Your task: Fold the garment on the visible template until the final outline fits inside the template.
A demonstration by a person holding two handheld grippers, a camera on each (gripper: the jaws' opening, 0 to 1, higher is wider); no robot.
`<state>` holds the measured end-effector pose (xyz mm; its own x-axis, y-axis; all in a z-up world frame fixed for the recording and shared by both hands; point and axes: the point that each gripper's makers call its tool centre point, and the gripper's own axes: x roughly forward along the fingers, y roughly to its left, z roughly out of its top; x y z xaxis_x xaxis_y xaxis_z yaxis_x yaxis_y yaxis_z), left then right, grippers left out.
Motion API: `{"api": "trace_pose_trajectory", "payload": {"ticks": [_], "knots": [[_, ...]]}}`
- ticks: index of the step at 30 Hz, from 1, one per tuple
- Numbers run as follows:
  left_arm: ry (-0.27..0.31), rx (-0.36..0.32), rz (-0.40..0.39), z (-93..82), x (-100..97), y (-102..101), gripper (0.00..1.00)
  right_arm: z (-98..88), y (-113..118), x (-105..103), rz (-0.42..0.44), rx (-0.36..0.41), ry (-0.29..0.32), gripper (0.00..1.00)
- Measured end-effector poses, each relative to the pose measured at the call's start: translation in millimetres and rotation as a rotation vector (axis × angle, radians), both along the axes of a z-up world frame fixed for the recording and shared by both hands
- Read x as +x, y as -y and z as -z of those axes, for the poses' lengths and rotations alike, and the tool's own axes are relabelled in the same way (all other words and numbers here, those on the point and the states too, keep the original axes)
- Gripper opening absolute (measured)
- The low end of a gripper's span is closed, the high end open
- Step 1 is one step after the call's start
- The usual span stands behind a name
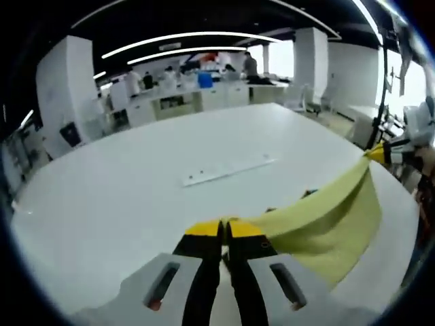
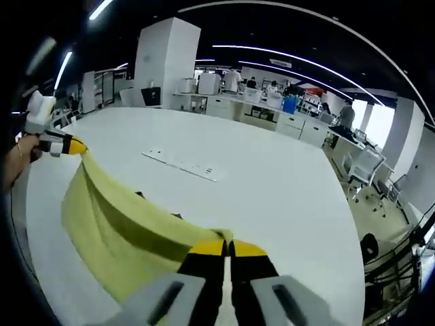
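Garment [image 1: 326, 217] stretched taut above white table [image 1: 136, 190], left tongs [image 1: 225, 231] and right tongs [image 2: 228, 248] clenched on its edge.

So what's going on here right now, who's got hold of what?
A person is working with a claw in each hand, and both are clamped on the yellow garment. The left claw pinches one end and the right claw pinches the other, so the cloth hangs stretched between them, lifted above the white table. A long pale strip lies flat on the table beyond the cloth. No fold has been laid down yet.
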<state>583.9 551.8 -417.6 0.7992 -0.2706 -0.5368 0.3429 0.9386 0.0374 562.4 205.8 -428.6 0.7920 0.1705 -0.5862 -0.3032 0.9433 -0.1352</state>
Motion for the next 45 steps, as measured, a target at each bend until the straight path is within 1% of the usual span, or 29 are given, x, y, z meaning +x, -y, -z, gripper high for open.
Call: {"api": "trace_pose_trajectory", "payload": {"ticks": [2,4,6,9,12,16,19,20,22,24,26,28,31,35,37,39,41,45], "knots": [[-0.006,0.002,-0.011,9.4,6.5,-3.5,0.0,7.9,1.5,4.7,0.002,0.0,-0.006,0.0],[-0.019,0.0,-0.02,18.1,7.3,-3.1,0.0,16.9,1.5,8.0,0.009,0.011,-0.015,0.0],[-0.048,-0.019,-0.033,29.1,11.1,-4.3,0.0,24.7,1.3,11.6,0.016,0.016,-0.023,0.0],[-0.057,-0.016,-0.033,41.8,12.8,-3.4,0.0,36.1,2.2,17.3,0.024,0.022,-0.04,0.0],[-0.059,-0.023,-0.039,48.7,15.9,-4.4,0.0,47.4,1.8,22.0,0.03,0.02,-0.049,0.0],[-0.068,-0.029,-0.052,60.2,22.7,-7.9,0.0,56.1,3.8,27.3,0.038,0.025,-0.06,0.0],[-0.067,-0.033,-0.063,65.5,23.2,-5.6,0.0,62.4,5.4,32.1,0.046,0.025,-0.064,0.0],[-0.069,-0.022,-0.061,68.5,24.8,-3.9,0.0,66.5,6.0,33.5,0.048,0.023,-0.068,0.0],[-0.066,-0.013,-0.069,72.6,27.0,-5.3,0.0,73.2,6.0,35.0,0.053,0.025,-0.075,0.0],[-0.063,-0.022,-0.082,75.5,33.0,-8.9,0.0,79.3,5.8,35.8,0.056,0.024,-0.083,0.0],[-0.067,-0.027,-0.092,79.4,34.8,-10.7,0.0,84.7,6.2,37.1,0.055,0.026,-0.091,0.0],[-0.076,-0.031,-0.098,82.2,31.8,-9.8,0.0,88.6,6.0,37.0,0.057,0.026,-0.099,0.0],[-0.089,-0.023,-0.1,90.6,34.3,-13.3,0.0,94.6,6.7,39.7,0.054,0.025,-0.107,0.0],[-0.099,-0.029,-0.103,96.7,31.3,-13.9,0.0,96.6,4.4,36.1,0.053,0.027,-0.115,0.0],[-0.101,-0.008,-0.085,98.3,30.2,-13.1,0.0,99.5,5.3,38.6,0.05,0.026,-0.124,0.0],[-0.1,-0.007,-0.078,98.4,31.3,-12.7,0.0,98.7,4.0,35.5,0.05,0.028,-0.126,0.0],[-0.101,-0.001,-0.067,99.9,33.2,-11.9,0.0,101.8,2.0,33.1,0.049,0.026,-0.137,0.0],[-0.092,0.045,-0.035,103.9,32.8,-10.9,0.0,107.5,1.8,33.3,0.041,0.029,-0.152,0.0]]}}
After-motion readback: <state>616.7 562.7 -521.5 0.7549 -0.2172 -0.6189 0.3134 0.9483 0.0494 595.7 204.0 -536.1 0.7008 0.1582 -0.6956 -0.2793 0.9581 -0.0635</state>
